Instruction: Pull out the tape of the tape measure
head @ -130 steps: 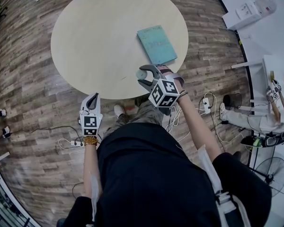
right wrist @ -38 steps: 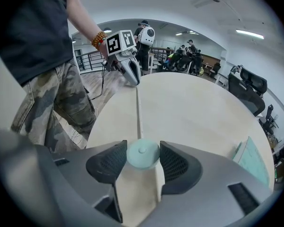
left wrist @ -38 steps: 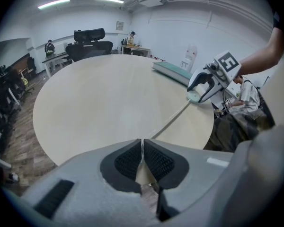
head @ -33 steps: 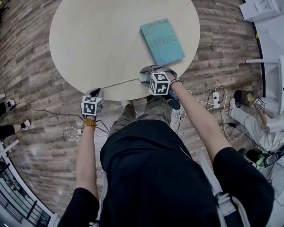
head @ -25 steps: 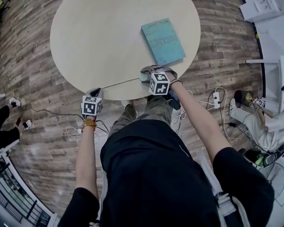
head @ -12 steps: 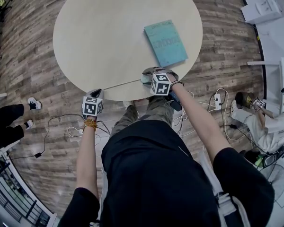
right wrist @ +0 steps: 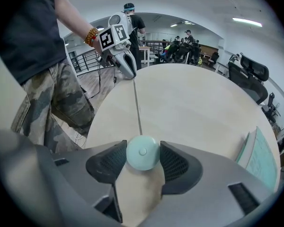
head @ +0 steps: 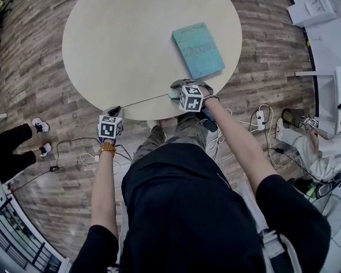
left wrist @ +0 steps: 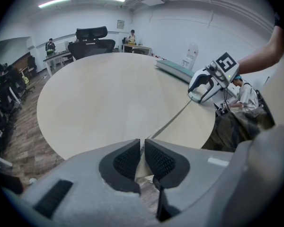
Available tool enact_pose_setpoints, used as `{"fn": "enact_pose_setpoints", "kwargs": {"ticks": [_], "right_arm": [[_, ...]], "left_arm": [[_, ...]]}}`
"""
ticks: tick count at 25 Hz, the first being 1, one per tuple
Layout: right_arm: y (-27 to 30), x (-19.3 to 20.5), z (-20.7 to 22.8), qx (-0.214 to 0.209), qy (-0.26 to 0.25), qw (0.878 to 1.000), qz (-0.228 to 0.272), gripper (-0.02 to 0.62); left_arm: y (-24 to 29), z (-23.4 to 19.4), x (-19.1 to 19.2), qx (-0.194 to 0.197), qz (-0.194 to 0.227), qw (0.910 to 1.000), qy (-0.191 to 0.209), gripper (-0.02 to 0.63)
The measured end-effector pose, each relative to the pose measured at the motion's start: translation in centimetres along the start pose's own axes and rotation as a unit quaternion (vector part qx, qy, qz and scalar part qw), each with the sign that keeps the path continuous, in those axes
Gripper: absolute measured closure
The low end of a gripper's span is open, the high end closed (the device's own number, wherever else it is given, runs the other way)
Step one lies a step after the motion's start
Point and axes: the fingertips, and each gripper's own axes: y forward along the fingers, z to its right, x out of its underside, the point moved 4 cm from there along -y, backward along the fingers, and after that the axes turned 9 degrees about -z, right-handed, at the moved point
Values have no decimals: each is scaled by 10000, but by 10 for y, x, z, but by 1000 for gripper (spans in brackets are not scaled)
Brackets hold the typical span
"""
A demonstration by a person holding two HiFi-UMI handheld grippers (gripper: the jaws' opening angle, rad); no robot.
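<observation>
A small round mint-green tape measure (right wrist: pixel 143 152) sits between the pads of my right gripper (head: pixel 179 87), which is shut on it at the near edge of the round table (head: pixel 119 38). Its thin tape (head: pixel 145 99) runs taut to the left along the table edge into my left gripper (head: pixel 115 110). In the left gripper view the tape (left wrist: pixel 173 122) ends between the black pads, whose jaws are opening slightly while still pinching it. The right gripper (left wrist: pixel 199 91) shows there at the far end of the tape.
A teal book (head: pixel 198 50) lies on the table beyond the right gripper. Cables and a power strip (head: pixel 258 118) lie on the wooden floor by my legs. A person's legs (head: pixel 14 149) show at the left. An office chair (left wrist: pixel 91 40) stands behind the table.
Since the earliest frame the left gripper has come up to the table edge and the tape now stretches between the grippers. Over the last second both grippers hardly moved; a person walked at left.
</observation>
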Motion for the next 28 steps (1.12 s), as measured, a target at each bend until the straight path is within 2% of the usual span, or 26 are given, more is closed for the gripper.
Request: {"fn": "enact_pose_setpoints", "kwargs": {"ticks": [5,11,16,20,24,28], "right_arm": [[-5,0,5,-22,416,9990,149,368],[-13,-11,8,58,578,9979,297,356],[-39,-26,26,675,847,9911,778,371],[-62,-33,40,1070,1101,9825,1056,380],[-84,-39,45,1391,1118,9768,1183,387],[-110,-45,45,1748,1140,9687,1344,394]], "left_arm": [[-3,-4,2,18,87,9999,-94,557],[-11,-10,3,53,334,9992,-206,546],[-23,-6,-8,51,616,9981,-69,541],[-38,-3,-27,-143,994,9948,194,543],[-58,1,-53,-279,1415,9887,411,545],[-87,12,-85,-384,1924,9785,631,545]]}}
